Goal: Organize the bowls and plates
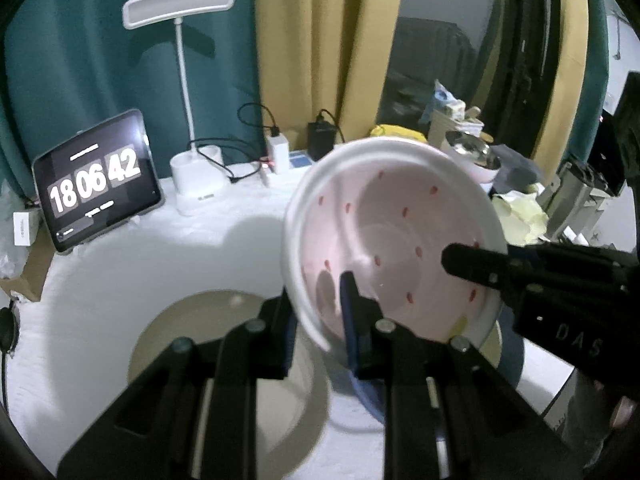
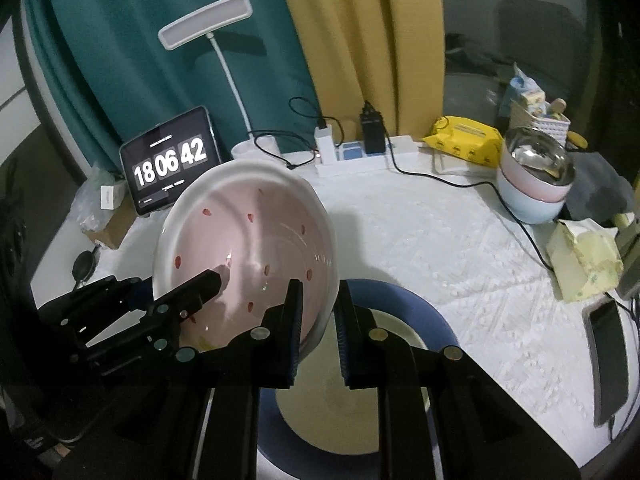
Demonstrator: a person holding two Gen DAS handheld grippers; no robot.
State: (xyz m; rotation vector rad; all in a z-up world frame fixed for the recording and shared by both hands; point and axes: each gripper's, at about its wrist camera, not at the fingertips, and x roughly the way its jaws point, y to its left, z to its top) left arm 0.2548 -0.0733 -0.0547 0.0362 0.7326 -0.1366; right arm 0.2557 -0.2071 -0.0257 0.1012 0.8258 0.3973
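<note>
white textured tabletop below: we hold the tilted pink strawberry-dotted bowl, left gripper and right gripper jaws nearly closed, clamping opposite rims; blue-rimmed cream plate lies directly beneath.

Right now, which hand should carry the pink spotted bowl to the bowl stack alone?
Right, likely: left tongs and right tongs both pinch the pink red-spotted bowl, but the stacked pastel bowls stand on the right.
</note>
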